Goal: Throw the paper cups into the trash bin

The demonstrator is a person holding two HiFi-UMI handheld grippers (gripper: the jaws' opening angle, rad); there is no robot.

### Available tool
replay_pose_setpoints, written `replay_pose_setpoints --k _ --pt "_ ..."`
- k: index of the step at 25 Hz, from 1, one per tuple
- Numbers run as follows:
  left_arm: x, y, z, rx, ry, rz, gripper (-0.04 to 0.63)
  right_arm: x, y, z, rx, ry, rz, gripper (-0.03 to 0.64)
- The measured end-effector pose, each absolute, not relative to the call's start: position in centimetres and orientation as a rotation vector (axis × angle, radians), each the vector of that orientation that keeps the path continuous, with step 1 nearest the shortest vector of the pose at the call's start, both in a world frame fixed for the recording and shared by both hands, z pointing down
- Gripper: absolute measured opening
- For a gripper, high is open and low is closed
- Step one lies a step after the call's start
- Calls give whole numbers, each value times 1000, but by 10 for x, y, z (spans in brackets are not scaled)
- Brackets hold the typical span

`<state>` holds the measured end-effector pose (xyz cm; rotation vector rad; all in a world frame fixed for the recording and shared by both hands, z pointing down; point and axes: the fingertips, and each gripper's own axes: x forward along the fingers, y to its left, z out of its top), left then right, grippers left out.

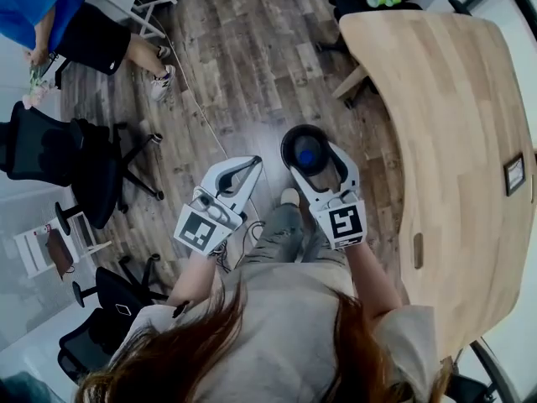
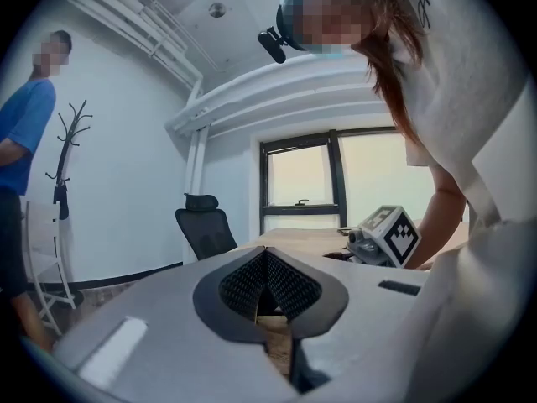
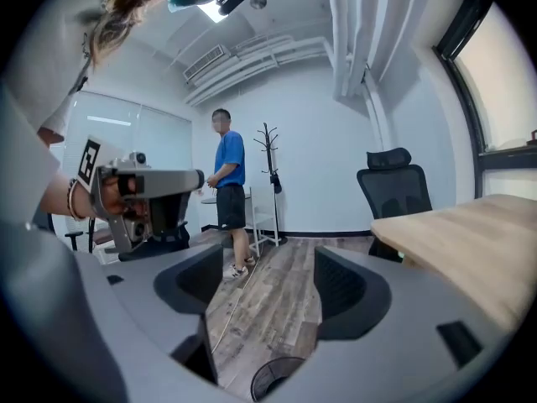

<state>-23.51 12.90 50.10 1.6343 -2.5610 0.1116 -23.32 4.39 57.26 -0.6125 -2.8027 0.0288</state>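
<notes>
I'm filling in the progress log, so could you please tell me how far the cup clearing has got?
Seemingly done: something blue lies in the trash bin, and no paper cups show on the table. In hand: nothing; the right gripper is open and empty above the bin, the left gripper shut on nothing. Left: no cup in view, so possibly nothing.

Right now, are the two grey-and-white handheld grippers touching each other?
Apart. The head view shows wooden floor between the left gripper and the right gripper.
</notes>
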Motion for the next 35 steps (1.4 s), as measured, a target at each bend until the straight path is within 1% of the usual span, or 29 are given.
replay_pose_setpoints --k 9,12,13,14,15,18,20,30,35 --pt "-225 121 465 1688 -2579 92 2 -218 41 493 -607 -2886 24 337" --pt "-223 119 455 1692 -2590 71 3 -213 37 477 -591 -2916 11 315" --pt "-223 119 451 1699 -2594 72 2 -212 34 471 -572 -2936 10 279" --pt "-223 118 447 1705 -2599 74 3 -211 31 464 -551 -2955 13 208" --pt "-222 118 444 1711 -2602 76 3 -209 29 459 -534 -2968 18 155" --pt "-219 117 434 1739 -2605 70 2 -206 25 447 -523 -2984 25 82" --pt "-217 116 430 1752 -2601 70 3 -206 22 439 -532 -3006 25 50" --pt "-216 118 410 1786 -2625 96 3 -204 30 418 -604 -3011 -50 11" --pt "-219 125 404 1759 -2667 106 2 -207 40 413 -668 -3025 -63 9"
